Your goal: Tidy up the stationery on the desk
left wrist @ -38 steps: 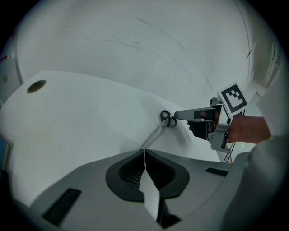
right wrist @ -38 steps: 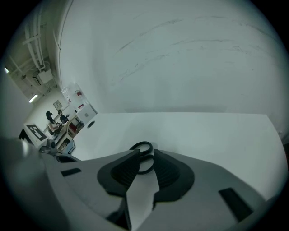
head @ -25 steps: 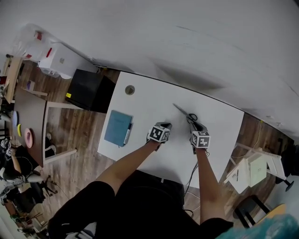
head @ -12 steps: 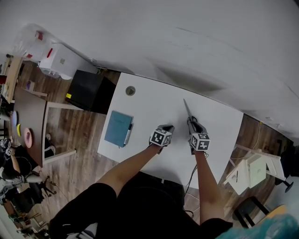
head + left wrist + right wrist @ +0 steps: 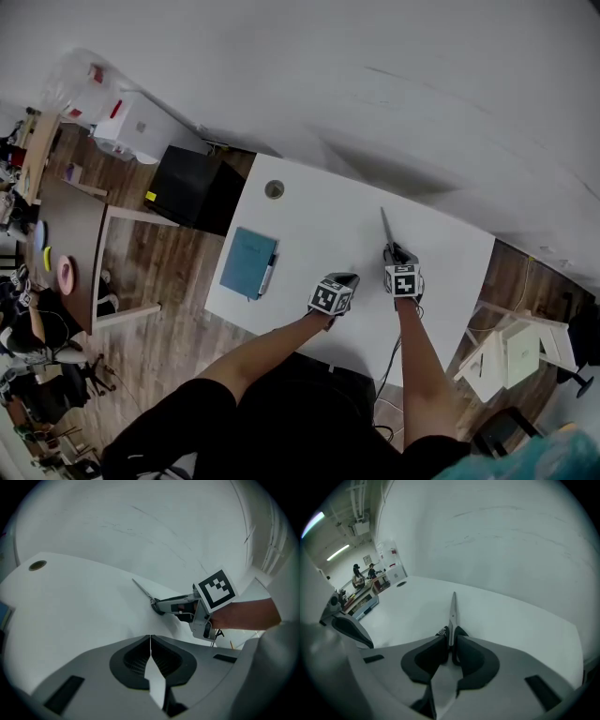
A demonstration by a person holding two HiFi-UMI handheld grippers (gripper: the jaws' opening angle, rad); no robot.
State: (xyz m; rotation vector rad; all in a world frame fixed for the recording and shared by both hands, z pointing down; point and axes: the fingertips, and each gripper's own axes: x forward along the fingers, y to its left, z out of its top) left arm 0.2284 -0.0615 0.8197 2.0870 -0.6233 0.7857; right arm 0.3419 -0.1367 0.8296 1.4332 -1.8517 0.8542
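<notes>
A pair of scissors (image 5: 385, 225) with black handles lies on the white desk (image 5: 309, 216), its closed blades pointing toward the wall. My right gripper (image 5: 396, 255) is shut on the handles; in the right gripper view the blade (image 5: 453, 611) sticks straight out beyond the gripper (image 5: 451, 641). Its jaws have just been opening a little, with the handles still between them. My left gripper (image 5: 345, 279) hovers just left of it, shut and empty (image 5: 150, 637). The left gripper view shows the scissors (image 5: 142, 588) and the right gripper (image 5: 161, 606) over the desk.
A teal notebook (image 5: 247, 262) with a pen (image 5: 268, 272) along its right side lies near the desk's left edge. A round cable hole (image 5: 274, 189) sits at the far left corner. A black cabinet (image 5: 192, 187) stands left of the desk.
The scissors have swung from pointing up-left to pointing straight toward the wall. My left gripper has shifted right, closer to the right gripper.
</notes>
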